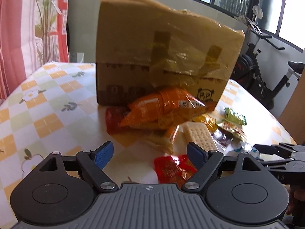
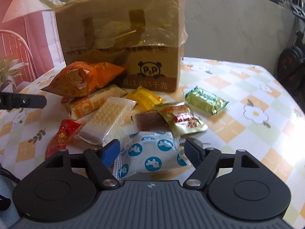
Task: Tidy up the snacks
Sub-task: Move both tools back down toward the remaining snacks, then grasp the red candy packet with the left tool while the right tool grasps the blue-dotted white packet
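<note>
A tall cardboard box (image 1: 162, 47) (image 2: 118, 28) stands on the chequered tablecloth (image 1: 47, 105) (image 2: 238, 87). Snack packets lie heaped before it: an orange bag (image 1: 162, 105) (image 2: 85, 78), a white wafer pack (image 1: 198, 135) (image 2: 108, 120), a red packet (image 1: 173, 169) (image 2: 63, 133), a green one (image 1: 235, 116) (image 2: 206, 100), a yellow one (image 2: 144, 97) and a brown one (image 2: 148, 121). My left gripper (image 1: 150, 150) is open low over the cloth, the red packet just inside its right finger. My right gripper (image 2: 151, 147) is open around a white packet with blue circles (image 2: 150, 152); the pads are not visibly pressing it.
An exercise bike (image 1: 266, 66) stands beyond the table's right side. A plant (image 1: 45, 19), a floor lamp (image 2: 22, 5) and a chair (image 2: 15, 43) are behind the left edge. Bare cloth spreads left of the box and right of the heap.
</note>
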`<state>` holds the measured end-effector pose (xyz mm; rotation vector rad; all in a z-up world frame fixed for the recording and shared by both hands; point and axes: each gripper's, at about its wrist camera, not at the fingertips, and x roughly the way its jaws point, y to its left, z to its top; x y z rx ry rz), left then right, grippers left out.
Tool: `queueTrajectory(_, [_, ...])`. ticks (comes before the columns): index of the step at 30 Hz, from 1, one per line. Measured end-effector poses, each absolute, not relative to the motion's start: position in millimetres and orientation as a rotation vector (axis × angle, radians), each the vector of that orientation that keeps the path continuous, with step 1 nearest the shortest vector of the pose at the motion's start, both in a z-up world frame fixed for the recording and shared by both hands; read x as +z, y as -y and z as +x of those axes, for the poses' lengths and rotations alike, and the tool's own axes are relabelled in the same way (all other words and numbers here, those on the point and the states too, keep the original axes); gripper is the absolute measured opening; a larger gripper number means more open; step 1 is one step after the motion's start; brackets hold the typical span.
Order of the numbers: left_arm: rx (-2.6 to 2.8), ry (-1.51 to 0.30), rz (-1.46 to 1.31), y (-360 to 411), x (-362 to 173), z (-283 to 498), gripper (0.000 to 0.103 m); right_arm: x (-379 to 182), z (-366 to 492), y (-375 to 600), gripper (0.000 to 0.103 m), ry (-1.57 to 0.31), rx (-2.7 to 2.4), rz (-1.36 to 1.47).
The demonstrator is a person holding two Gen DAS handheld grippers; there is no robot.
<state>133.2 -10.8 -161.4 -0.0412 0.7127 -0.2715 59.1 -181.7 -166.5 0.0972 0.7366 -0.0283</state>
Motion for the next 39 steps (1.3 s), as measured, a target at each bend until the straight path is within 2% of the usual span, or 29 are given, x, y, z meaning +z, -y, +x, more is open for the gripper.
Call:
queueTrajectory(2, [-0.286, -0.737, -0.039, 14, -166, 134, 0.085, -167, 59, 182, 0.068, -0.734, -0.032, 0.103])
queueTrajectory(9, [-0.342, -0.806, 0.001, 32, -179, 135, 0.085, -167, 60, 172, 0.06, -0.722, 0.021, 0.095])
queueTrajectory(15, [-0.347, -0.862, 0.025, 44, -194, 140, 0.085, -168, 61, 168, 0.059, -0.712, 0.032, 0.092])
queueTrajectory(22, [-0.331, -0.843, 0.083, 55, -199, 141, 0.085, -169, 60, 168, 0.059, -0.707, 0.03, 0.1])
queueTrajectory(23, [-0.327, -0.841, 0.087, 55, -199, 141, 0.081, -169, 60, 168, 0.059, -0.705, 0.03, 0.101])
queueTrajectory(26, [-0.31, -0.825, 0.107, 51, -196, 141, 0.051, -169, 59, 167, 0.059, -0.701, 0.028, 0.104])
queueTrajectory(27, [-0.314, -0.824, 0.094, 46, -195, 141, 0.047, -169, 58, 167, 0.059, -0.699, 0.027, 0.105])
queueTrajectory(34, [-0.321, -0.816, 0.02, 19, -191, 145, 0.035, -168, 58, 169, 0.058, -0.697, 0.026, 0.114])
queueTrajectory(39, [-0.358, -0.764, 0.012, 19, -182, 139, 0.025, -166, 55, 170, 0.053, -0.686, 0.021, 0.123])
